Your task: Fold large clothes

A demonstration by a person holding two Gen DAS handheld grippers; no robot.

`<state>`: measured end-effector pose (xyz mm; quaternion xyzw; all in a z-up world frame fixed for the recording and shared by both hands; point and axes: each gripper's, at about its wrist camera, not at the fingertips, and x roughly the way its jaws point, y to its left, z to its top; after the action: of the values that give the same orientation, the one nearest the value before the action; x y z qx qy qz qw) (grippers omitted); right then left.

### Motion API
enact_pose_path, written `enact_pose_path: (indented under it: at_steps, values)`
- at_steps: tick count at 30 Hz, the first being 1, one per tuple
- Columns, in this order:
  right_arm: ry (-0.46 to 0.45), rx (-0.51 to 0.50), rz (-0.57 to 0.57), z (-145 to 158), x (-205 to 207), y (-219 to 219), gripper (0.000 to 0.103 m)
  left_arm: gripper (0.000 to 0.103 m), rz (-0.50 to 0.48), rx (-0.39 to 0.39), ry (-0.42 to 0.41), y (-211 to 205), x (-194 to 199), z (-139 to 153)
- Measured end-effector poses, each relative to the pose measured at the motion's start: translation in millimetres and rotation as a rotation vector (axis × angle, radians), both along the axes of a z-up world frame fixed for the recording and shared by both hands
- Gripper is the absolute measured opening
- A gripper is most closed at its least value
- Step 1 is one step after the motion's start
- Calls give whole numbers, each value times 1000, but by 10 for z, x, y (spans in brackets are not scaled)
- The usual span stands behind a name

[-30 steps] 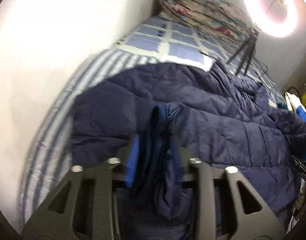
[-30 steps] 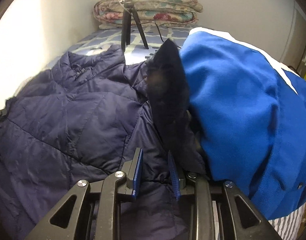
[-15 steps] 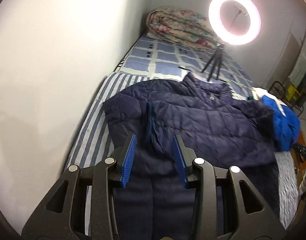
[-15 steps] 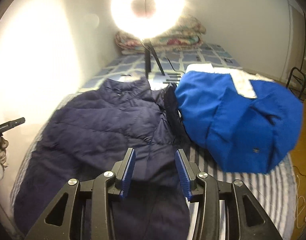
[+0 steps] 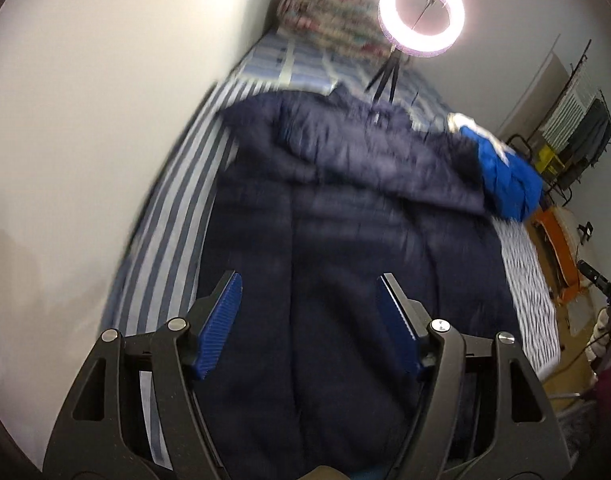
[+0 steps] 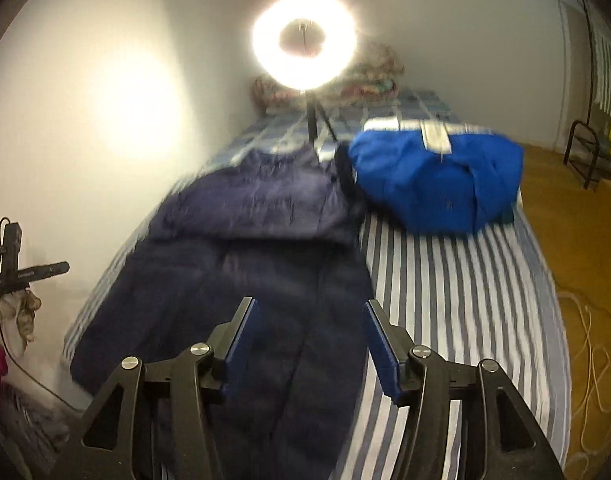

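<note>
Both are spread wide and empty: the left hand-held gripper [image 5: 308, 308] and the right hand-held gripper [image 6: 308, 334] hang above the navy coat [image 5: 345, 240], touching nothing. The coat lies on the striped bed [image 6: 457, 280], beside a blue jacket [image 6: 437, 184]. A second ago each clamped a coat sleeve; both have since released and pulled back.

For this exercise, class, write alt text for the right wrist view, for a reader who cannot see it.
A long navy puffer coat lies spread lengthwise on a striped bed, its upper part folded down, with the open, empty right tool above its lower end. A bright blue jacket is bundled beside the coat's top, and a glowing ring light stands behind.
</note>
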<state>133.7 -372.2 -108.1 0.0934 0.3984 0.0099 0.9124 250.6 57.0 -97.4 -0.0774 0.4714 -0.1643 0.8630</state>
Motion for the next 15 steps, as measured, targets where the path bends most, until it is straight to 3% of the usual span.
enact_pose_path:
  at_steps: [6, 10, 15]
  values:
    - [129, 18, 15, -637, -387, 93, 57, 71, 46, 22, 139, 404, -454, -553]
    - [247, 105, -13, -1039, -489, 18, 59, 71, 90, -18, 242, 599, -609, -875]
    - [318, 91, 23, -1300, -629, 159, 59, 71, 98, -6, 312, 651, -697, -1114]
